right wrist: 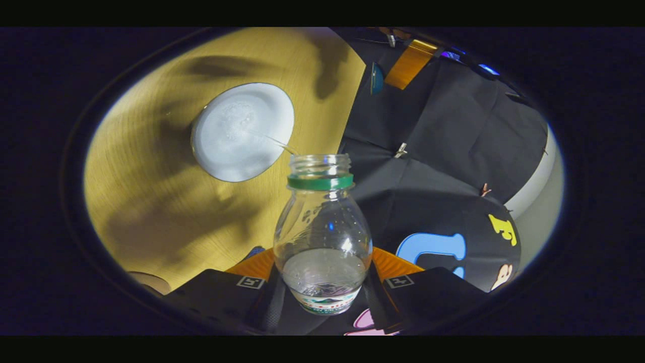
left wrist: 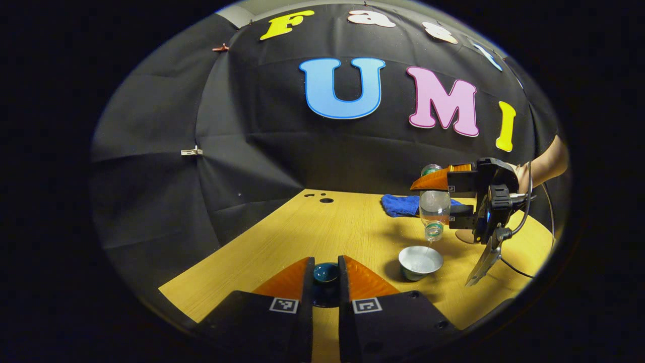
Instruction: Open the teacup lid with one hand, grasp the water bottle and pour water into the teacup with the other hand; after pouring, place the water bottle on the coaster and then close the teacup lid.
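Water bottle (right wrist: 322, 237) between right tongs (right wrist: 322, 282), tipped over teacup (right wrist: 242, 132).

Place: recording booth.
Walls: black cloth (left wrist: 166, 166), clipped, far and left.
Surface: wooden table (left wrist: 322, 227), cable holes at far edge.

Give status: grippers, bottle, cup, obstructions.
Left hand-held gripper shut on teacup lid, held clear. Right hand-held gripper shut on water bottle, tipped, thin stream entering teacup. Blue cloth behind, nothing in the way.

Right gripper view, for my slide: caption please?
Hand-held gripper tips the water bottle, pouring a thin stream into the open teacup.
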A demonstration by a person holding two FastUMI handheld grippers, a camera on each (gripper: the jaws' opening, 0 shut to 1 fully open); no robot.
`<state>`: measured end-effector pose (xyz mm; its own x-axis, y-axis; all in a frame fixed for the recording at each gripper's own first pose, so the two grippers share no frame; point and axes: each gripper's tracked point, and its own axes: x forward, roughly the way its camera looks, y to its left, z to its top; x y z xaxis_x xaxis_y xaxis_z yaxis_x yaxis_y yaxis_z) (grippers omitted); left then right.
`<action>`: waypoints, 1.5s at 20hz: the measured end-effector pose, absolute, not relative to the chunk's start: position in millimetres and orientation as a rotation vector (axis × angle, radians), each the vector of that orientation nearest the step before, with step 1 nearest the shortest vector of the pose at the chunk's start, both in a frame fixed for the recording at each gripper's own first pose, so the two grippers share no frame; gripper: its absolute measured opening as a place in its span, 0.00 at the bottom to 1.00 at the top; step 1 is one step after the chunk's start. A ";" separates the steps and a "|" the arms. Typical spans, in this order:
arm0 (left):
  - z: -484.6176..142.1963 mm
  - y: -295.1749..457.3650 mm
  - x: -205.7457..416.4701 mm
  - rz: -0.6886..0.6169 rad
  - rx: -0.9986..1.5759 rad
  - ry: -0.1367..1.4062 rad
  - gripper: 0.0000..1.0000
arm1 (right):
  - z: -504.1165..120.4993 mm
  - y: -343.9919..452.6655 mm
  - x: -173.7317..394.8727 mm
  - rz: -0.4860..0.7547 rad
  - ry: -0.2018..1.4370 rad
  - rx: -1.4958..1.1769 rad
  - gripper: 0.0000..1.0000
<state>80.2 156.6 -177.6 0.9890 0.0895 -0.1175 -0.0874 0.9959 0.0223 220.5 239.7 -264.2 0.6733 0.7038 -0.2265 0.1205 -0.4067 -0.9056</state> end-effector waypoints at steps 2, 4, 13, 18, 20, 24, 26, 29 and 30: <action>-176.2 154.4 79.3 0.092 0.015 0.117 0.25 | -259.0 237.7 220.8 0.729 -0.612 -1.853 0.71; -176.0 150.8 79.9 0.095 0.013 0.120 0.24 | -257.7 234.2 223.6 0.726 -0.555 -1.788 0.71; -164.7 123.5 87.6 0.087 0.021 0.102 0.21 | -239.7 202.1 228.0 0.654 -0.322 -1.467 0.71; -151.0 109.4 92.9 0.086 0.015 0.084 0.21 | -236.2 170.7 238.1 0.591 -0.074 -1.112 0.72; -143.5 104.6 96.5 0.086 0.015 0.073 0.25 | -245.6 159.4 235.7 0.570 0.034 -0.957 0.72; -128.5 96.4 106.5 0.075 0.013 0.052 0.24 | -246.4 134.8 237.7 0.515 0.131 -0.719 0.72; -123.6 93.0 111.1 0.077 0.015 0.046 0.25 | -246.3 122.1 239.5 0.487 0.165 -0.599 0.72; -120.1 85.9 114.8 0.076 -0.007 0.041 0.24 | -244.2 103.3 240.7 0.458 0.187 -0.435 0.72; -120.4 83.0 116.0 0.074 -0.015 0.042 0.24 | -244.6 99.5 245.4 0.445 0.193 -0.384 0.72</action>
